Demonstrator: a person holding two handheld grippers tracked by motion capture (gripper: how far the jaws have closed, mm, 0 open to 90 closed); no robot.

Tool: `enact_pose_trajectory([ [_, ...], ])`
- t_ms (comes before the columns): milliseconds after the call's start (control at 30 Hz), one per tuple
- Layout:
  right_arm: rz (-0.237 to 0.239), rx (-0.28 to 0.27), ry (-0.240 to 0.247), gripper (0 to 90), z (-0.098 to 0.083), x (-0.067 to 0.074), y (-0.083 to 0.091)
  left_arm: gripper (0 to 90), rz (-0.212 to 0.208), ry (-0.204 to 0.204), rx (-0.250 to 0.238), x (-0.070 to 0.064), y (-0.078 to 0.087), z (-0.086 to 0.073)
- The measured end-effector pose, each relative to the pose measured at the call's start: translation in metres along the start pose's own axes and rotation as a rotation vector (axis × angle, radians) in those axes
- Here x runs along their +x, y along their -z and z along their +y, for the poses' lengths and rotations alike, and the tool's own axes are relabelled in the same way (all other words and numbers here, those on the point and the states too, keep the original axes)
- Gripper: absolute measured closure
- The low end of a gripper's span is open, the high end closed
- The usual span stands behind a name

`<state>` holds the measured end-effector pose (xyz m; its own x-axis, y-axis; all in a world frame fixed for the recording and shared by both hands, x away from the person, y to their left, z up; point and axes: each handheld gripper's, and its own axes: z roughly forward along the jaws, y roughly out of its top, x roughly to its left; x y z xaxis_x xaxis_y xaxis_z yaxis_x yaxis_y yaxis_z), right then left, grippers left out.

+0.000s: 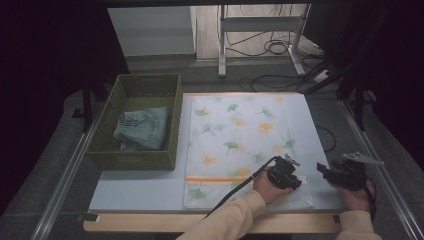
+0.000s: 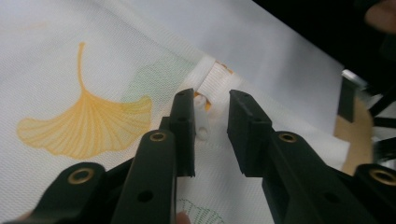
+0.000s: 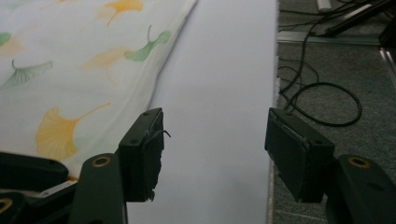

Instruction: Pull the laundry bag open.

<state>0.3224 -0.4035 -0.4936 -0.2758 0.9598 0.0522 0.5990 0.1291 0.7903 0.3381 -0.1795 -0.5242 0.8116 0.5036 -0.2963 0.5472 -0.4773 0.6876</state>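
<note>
We bracket the zip pull (image 2: 202, 122) on the bag (image 1: 235, 145) with our left gripper (image 2: 211, 122), not yet pinching it; our right gripper (image 3: 215, 154) waits open alongside.

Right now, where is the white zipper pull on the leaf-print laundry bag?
In the left gripper view the white zipper pull lies on the laundry bag, between the left gripper's parted jaws, against its left jaw, just below the white fabric tab.

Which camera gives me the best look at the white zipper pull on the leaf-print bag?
The left gripper view: the white zipper pull sits close up between the left gripper jaws. In the high view that gripper covers it; the right gripper view shows the leaf-print bag, not the pull.
</note>
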Motion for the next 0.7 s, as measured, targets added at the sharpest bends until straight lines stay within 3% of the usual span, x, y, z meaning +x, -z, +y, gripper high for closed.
enact_pose_trajectory([
  [267, -0.035, -0.027, -0.046, 37.6, -0.0009, -0.0066, 0.0049, 84.1, 0.034, -0.013, 0.0, 0.0014, -0.0001, -0.0004],
  [500, -0.014, -0.015, -0.008, 37.6, 0.0013, -0.0014, 0.0038, 88.3, 0.015, 0.001, 0.006, 0.0048, 0.0009, 0.0006],
  [700, -0.003, -0.006, -0.009, 37.6, 0.0007, -0.0015, 0.0027, 89.7, 0.015, -0.003, 0.007, 0.0046, 0.002, 0.0005],
])
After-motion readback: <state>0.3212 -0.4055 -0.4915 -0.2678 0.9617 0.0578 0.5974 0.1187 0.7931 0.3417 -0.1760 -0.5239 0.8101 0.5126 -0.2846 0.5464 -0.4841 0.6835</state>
